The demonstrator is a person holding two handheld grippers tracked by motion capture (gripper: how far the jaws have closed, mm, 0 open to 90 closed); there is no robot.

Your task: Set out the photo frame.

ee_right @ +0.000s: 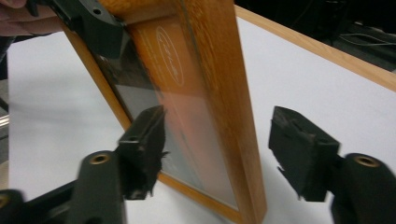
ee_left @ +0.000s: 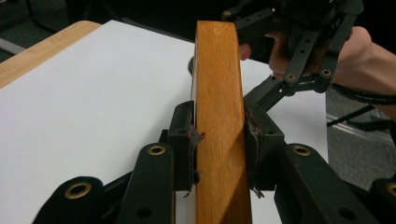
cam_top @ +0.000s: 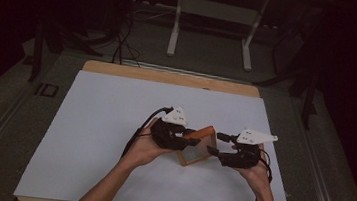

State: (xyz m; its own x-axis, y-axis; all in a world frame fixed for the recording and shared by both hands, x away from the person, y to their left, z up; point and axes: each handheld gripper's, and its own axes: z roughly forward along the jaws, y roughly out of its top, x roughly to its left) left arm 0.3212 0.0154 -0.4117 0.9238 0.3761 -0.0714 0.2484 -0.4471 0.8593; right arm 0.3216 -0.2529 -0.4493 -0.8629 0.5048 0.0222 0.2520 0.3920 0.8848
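Note:
A wooden picture frame [cam_top: 197, 145] with a clear pane is held tilted just above the white sheet [cam_top: 108, 123], between the two hands. My left gripper [cam_top: 193, 142] is shut on the frame's wooden rail [ee_left: 218, 107], with a pad pressed on each face. My right gripper [cam_top: 215, 142] is open. In the right gripper view its two pads [ee_right: 144, 144] stand apart on either side of the frame's near rail [ee_right: 215, 70], not touching it. The pane [ee_right: 187, 140] carries an oval logo. The left gripper's jaw shows at the frame's far corner.
The white sheet covers a wooden table whose rim [cam_top: 169, 76] shows at the back. Behind the table, on the dark floor, stand a white-legged desk frame [cam_top: 213, 13], black cables [cam_top: 122, 44] and dark stands [cam_top: 308, 94].

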